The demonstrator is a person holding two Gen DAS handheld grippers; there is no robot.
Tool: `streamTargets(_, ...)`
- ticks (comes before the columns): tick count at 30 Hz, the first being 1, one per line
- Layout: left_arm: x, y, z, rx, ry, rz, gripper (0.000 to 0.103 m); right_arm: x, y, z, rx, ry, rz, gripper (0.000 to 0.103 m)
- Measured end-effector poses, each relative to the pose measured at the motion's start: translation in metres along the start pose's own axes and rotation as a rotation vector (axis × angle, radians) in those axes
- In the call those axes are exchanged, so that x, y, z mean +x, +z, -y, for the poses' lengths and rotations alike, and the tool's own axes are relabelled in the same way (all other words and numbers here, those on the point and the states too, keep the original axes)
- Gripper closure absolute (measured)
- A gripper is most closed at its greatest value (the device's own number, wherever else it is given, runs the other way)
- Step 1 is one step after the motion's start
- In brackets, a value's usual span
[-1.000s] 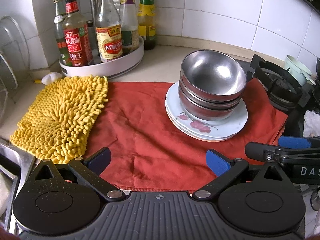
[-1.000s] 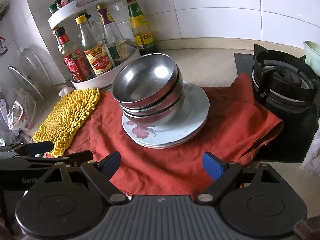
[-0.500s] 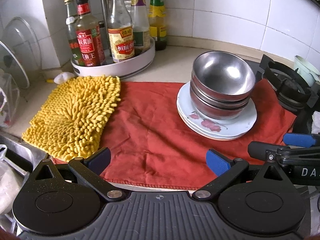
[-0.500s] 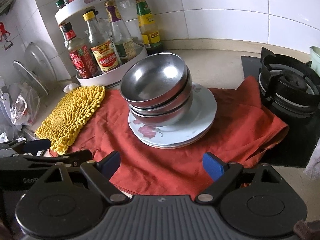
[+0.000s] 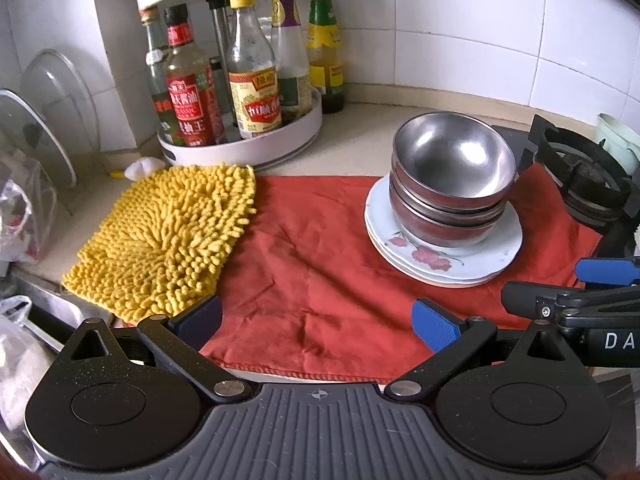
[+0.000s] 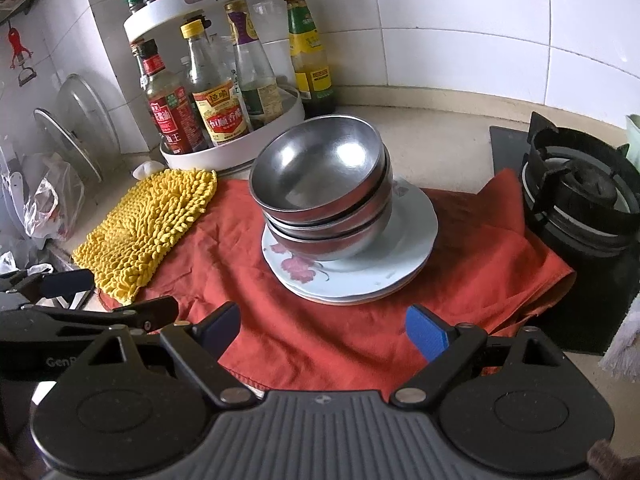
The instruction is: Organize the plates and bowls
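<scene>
A stack of steel bowls sits nested on a stack of white flowered plates, on a red cloth. My left gripper is open and empty, low over the cloth's near edge, left of the stack. My right gripper is open and empty, just in front of the plates. The right gripper's fingers show at the right edge of the left wrist view, and the left gripper's fingers at the left edge of the right wrist view.
A yellow chenille mitt lies on the cloth's left end. A white turntable rack of sauce bottles stands at the back. A gas burner is right. Pot lids and plastic bags are left.
Both grippers have drawn back and up from the counter, so the stack looks smaller and farther. The bowls and plates have not moved. Both jaws stay open.
</scene>
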State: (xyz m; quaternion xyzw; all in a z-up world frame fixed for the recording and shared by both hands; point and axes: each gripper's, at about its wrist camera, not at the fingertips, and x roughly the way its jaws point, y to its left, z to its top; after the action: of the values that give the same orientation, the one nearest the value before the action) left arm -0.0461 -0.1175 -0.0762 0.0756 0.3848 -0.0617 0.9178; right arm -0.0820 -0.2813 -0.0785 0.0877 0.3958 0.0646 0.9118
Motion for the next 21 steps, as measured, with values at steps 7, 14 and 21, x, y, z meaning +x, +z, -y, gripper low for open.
streamTargets(7,0.001,0.001,-0.006,-0.002,0.010,0.007,0.001,0.003,0.003,-0.002,-0.017,0.012,-0.001,0.017)
streamTargets(14,0.001,0.001,-0.010,-0.016,-0.004,0.031,0.002,0.004,0.006,-0.003,-0.027,0.016,-0.002,0.017)
streamTargets(21,-0.019,-0.002,-0.013,-0.028,0.041,0.203,0.001,-0.008,0.013,-0.009,-0.036,0.039,0.053,0.017)
